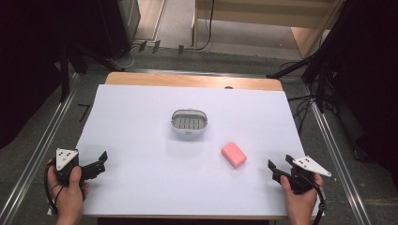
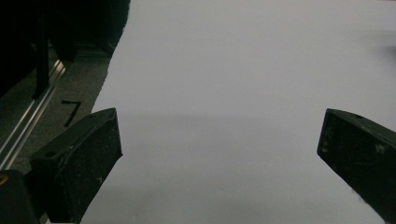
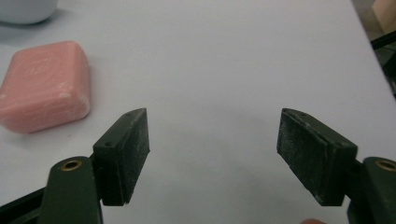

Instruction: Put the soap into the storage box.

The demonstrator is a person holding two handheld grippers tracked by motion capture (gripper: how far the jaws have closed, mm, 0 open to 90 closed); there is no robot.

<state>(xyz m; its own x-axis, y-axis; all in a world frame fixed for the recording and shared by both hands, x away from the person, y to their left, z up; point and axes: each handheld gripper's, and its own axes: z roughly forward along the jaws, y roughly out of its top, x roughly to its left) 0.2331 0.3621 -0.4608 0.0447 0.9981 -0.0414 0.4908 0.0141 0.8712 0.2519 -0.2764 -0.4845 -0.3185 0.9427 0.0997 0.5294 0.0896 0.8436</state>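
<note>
- Item: pink soap bar, lying flat on the white table sheet, right of centre, well apart from both grippers; in the right gripper view it sits ahead and to the left of the jaws.
- Item: white soap dish with slotted insert, mid-table, near the soap but not touching it; nothing lies in it.
- Right gripper: held low at the sheet's near right corner, jaws spread with bare sheet between them; nothing gripped.
- Left gripper: held at the near left edge, jaws wide apart over bare sheet; nothing gripped.
- Step in hand, as judged: the start, before any reach; soap untouched.
- Next move, as judged: the right gripper, being nearer, would swing toward the soap, straddle its narrow sides and close; the bar looks smooth, so a square grip matters.
</note>
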